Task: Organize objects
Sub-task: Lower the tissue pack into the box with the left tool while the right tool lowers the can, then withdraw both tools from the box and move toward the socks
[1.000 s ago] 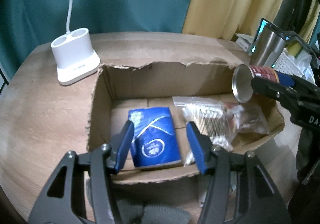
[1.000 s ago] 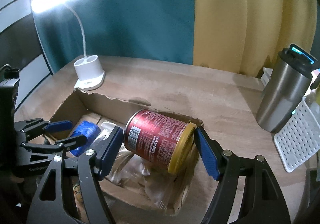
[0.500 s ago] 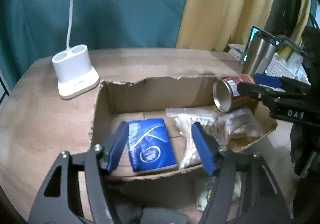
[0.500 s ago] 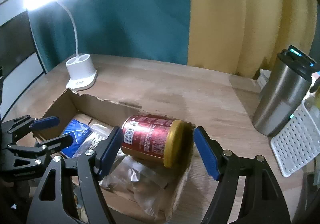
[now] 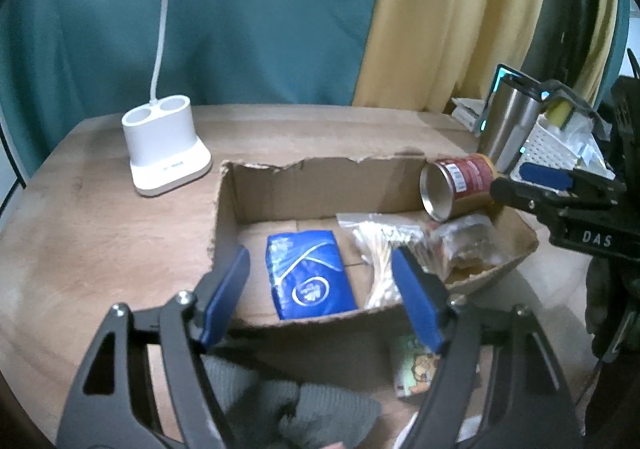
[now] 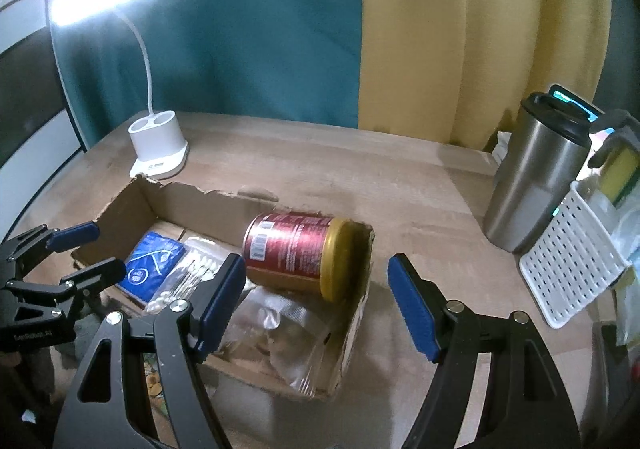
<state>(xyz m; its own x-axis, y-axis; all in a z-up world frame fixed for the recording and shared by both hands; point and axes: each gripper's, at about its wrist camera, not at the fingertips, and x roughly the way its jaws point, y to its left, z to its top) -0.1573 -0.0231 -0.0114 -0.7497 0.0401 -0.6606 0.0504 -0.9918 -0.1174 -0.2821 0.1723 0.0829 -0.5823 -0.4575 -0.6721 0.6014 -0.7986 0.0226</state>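
**Four things are in the box, a few more wait outside**

The torn brown cardboard box (image 6: 280, 369) stands on the round wooden table (image 6: 400, 185) and already holds several things. A flat blue tissue pack (image 5: 310, 273) lies on the box floor at the left. Just beside it, to the right, lies a clear plastic bag of cotton swabs (image 5: 384, 245). A crumpled clear bag with brownish contents (image 6: 280, 329) fills the right end. The red cylindrical can with a yellow lid (image 6: 300, 253) lies on its side at the right end of the box, resting on this crumpled bag and near the far wall, with its metal bottom toward the left.

The right gripper (image 6: 316, 305) hovers on the near side of the can, with its jaws spread wide and nothing between them; they do not touch the can. The left gripper (image 5: 322, 295) hangs over the near wall of the box, also with jaws spread and empty.

In my judgement the can is placed, so this step looks finished. What is left seems to be outside the box: a small colourful printed packet (image 5: 414, 369) and a grey knitted cloth (image 5: 304, 405) lie in front of the near wall. Whether the steel tumbler (image 6: 532, 185), the white perforated basket (image 6: 568, 261) or the white lamp base (image 6: 158, 145) belong to the task, I cannot tell.
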